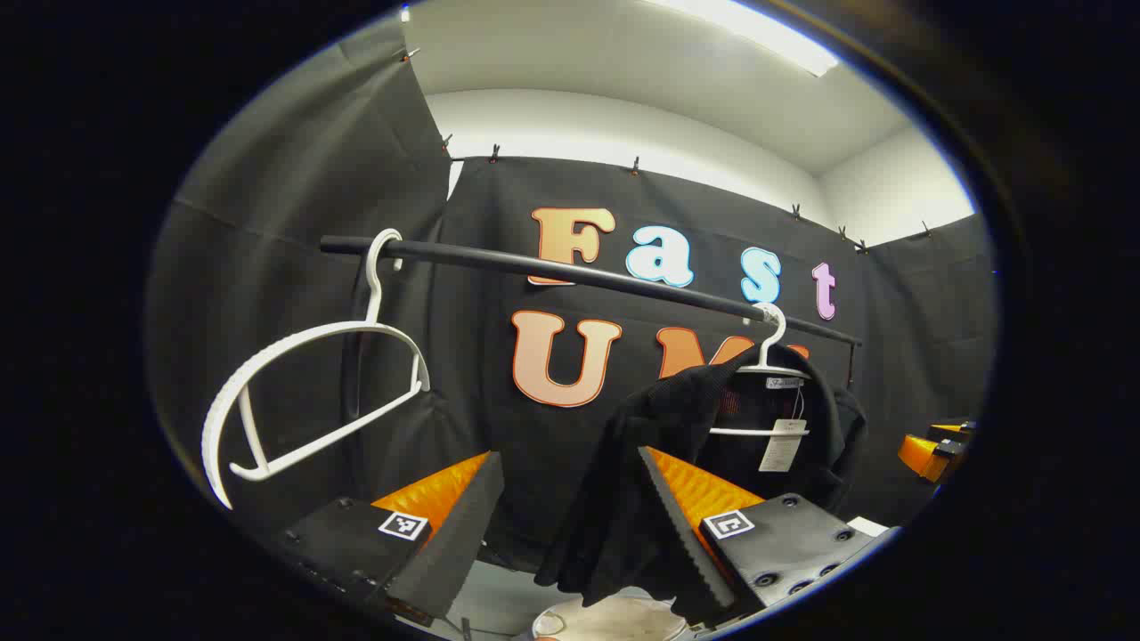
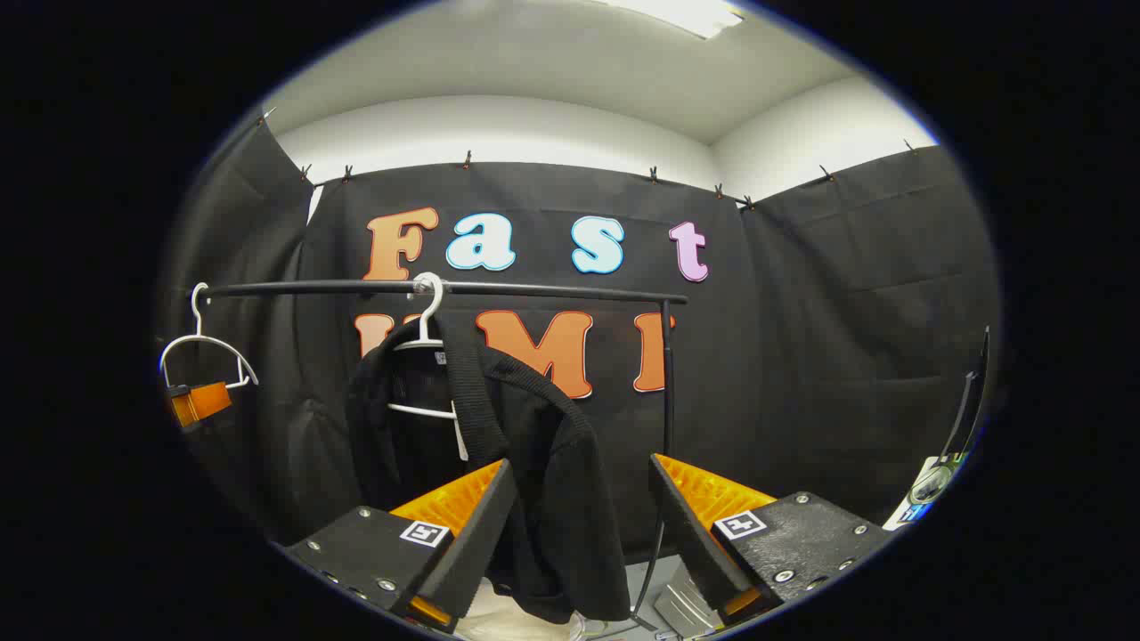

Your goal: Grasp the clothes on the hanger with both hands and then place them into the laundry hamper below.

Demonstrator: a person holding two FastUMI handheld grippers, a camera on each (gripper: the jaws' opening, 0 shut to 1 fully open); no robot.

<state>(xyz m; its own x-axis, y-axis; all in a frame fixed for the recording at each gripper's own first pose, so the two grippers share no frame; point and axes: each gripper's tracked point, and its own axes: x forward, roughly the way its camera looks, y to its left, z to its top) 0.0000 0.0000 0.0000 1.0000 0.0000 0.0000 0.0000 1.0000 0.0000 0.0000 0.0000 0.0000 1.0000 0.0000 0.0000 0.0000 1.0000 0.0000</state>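
A black garment (image 1: 659, 445) hangs on a white hanger (image 1: 773, 343) from the black rail (image 1: 579, 271); a paper tag dangles inside its collar. My left gripper (image 1: 568, 456) stands open just in front of the garment's left sleeve, nothing pressed between its fingers. In the right gripper view the same garment (image 2: 543, 463) drapes from its hanger (image 2: 429, 312), and my right gripper (image 2: 582, 461) is open before its right side. The pale rim of the hamper (image 1: 614, 619) peeks out below the garment.
An empty white hanger (image 1: 312, 401) hangs at the rail's left end. The rail's upright post (image 2: 666, 401) stands right of the garment. The right gripper (image 1: 931, 450) shows orange at the far right, the left gripper (image 2: 200, 402) at the far left.
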